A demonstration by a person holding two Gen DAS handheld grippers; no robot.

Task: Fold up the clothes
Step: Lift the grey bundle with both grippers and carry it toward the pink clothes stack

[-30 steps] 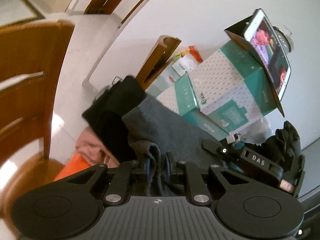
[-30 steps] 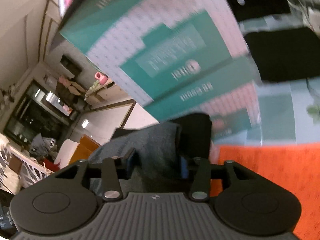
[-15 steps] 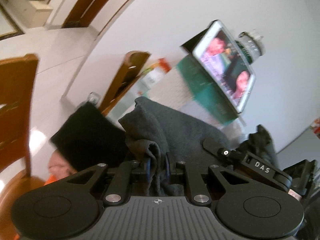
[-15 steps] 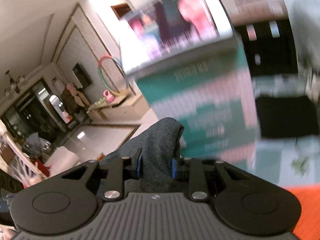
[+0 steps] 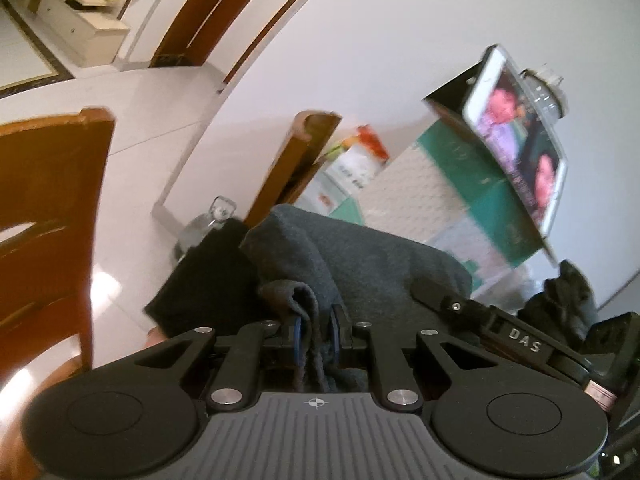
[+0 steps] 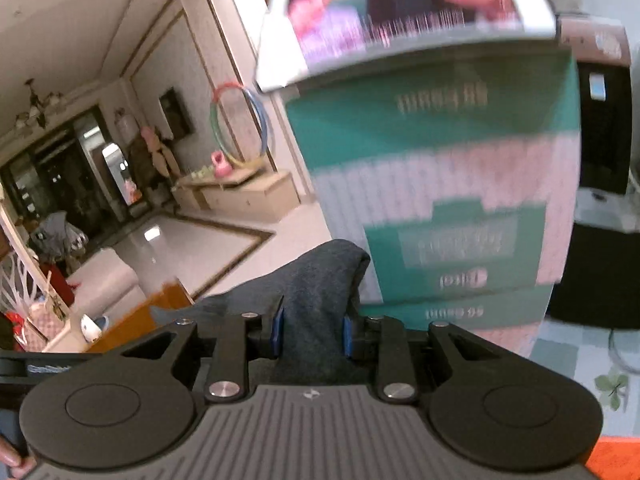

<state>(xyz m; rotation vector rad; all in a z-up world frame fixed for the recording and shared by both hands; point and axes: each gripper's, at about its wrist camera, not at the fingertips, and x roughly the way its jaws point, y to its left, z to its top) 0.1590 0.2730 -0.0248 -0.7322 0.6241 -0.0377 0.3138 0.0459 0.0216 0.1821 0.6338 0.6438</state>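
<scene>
Left tool point(image 5: 316, 334) pinching a bunched fold of the grey garment point(image 5: 352, 256), nearly closed. Right tool point(image 6: 313, 330) gripping a thicker wad of it, having just been closing, before the teal box point(image 6: 452, 200)

The grey garment point(image 5: 360, 256) is matt, fuzzy knit cloth; the chair point(image 5: 48, 208) glossy wood; the box point(image 6: 440, 200) printed cardboard.

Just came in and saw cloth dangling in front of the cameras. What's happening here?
A person is folding clothes with two hand-held tongs. The left tongs are shut on a bunched edge of a dark grey garment. The right tongs have just been closing and now clamp another thick fold of the same grey cloth. Both ends are held up in front of a green and white box with a tablet propped on top.
</scene>
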